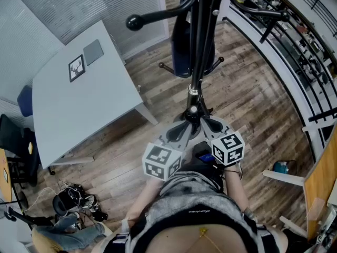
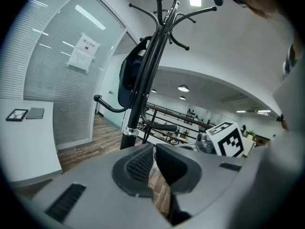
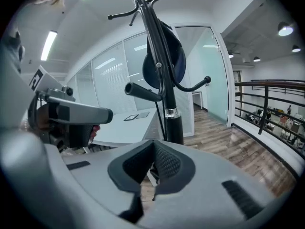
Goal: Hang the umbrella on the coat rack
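Note:
The black coat rack (image 1: 196, 46) stands straight ahead of me, with a silver ring (image 3: 171, 112) on its pole. A dark blue folded umbrella (image 3: 167, 61) hangs against the pole among the hooks; it also shows in the left gripper view (image 2: 127, 80) and the head view (image 1: 180, 46). A black cylinder, seemingly its handle (image 3: 142, 92), sticks out toward me. My left gripper (image 1: 187, 122) and right gripper (image 1: 203, 122) sit side by side just short of the pole. Both are shut with nothing between their pads (image 2: 143, 163) (image 3: 164, 162).
A grey table (image 1: 73, 109) with a small picture frame (image 1: 77, 68) stands to the left, backed by a glass wall with blinds. A curved black railing (image 1: 295, 46) runs along the right. Cables and gear (image 1: 73, 200) lie on the wooden floor at lower left.

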